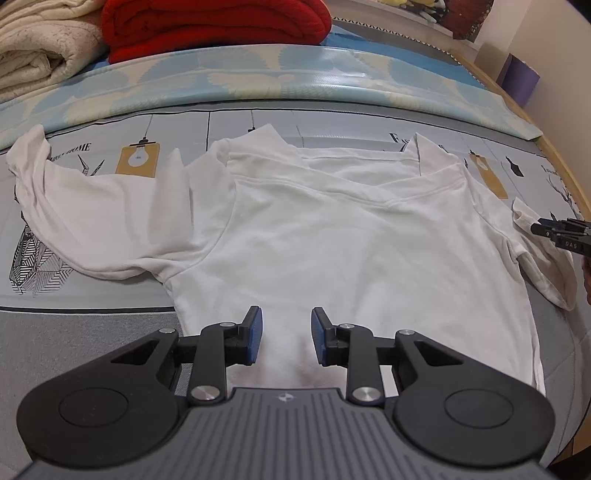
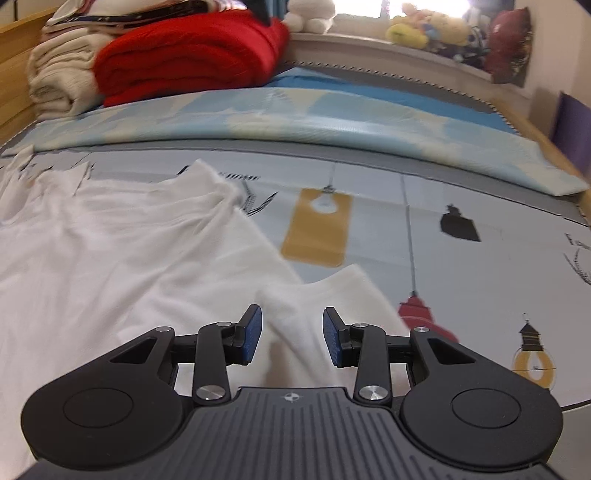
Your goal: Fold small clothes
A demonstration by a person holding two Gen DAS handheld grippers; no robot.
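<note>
Both tongs [image 1: 286,334] parted above shirt [image 1: 332,240]

The white shirt [image 1: 332,240] is soft matt cotton-like knit, lightly creased. The printed sheet [image 2: 480,206] under it looks smooth, flat cloth. The red blanket [image 1: 214,26] is fuzzy and thick — the cream blanket [image 1: 40,48] plush. Both grippers' fingers [image 1: 255,334] are matt black plastic with blue textured pads and shiny metal rivets.

- White shirt [image 1: 332,236]: lower hem hidden behind the left gripper [image 1: 287,334].
- Right gripper [image 1: 554,230]: cut off by the left wrist view's right edge.
- Red blanket [image 2: 184,62] and soft toys [image 2: 424,27]: blurred in the right wrist view.
</note>
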